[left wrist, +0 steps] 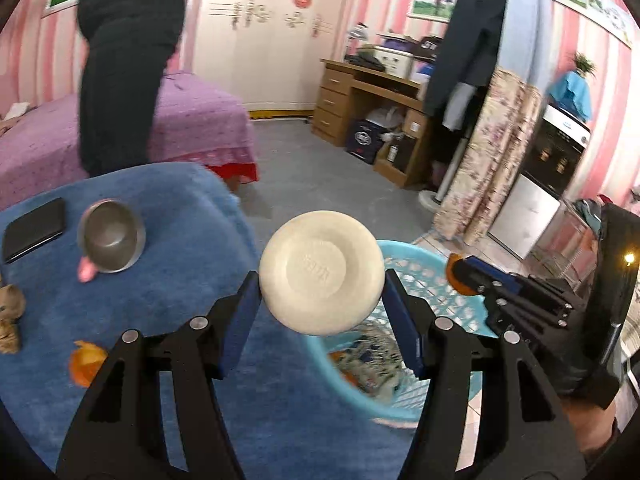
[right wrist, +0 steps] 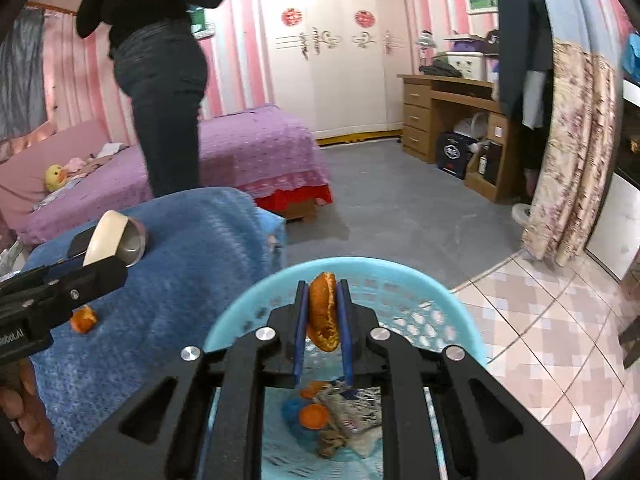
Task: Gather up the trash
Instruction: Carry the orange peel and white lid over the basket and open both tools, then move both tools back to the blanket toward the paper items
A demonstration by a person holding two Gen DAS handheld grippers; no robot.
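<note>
On the blue-covered desk (left wrist: 168,280) at the left lie a black wallet (left wrist: 34,230), a tipped metal bowl (left wrist: 112,241) and an orange peel (left wrist: 86,362). The left gripper (left wrist: 322,312) clamps a cream round bowl (left wrist: 322,272) beside the blue basket (right wrist: 248,312). The right gripper (right wrist: 323,312), nearly closed, pinches another orange peel piece (right wrist: 323,310) above the basket, where trash (right wrist: 340,416) lies
</note>
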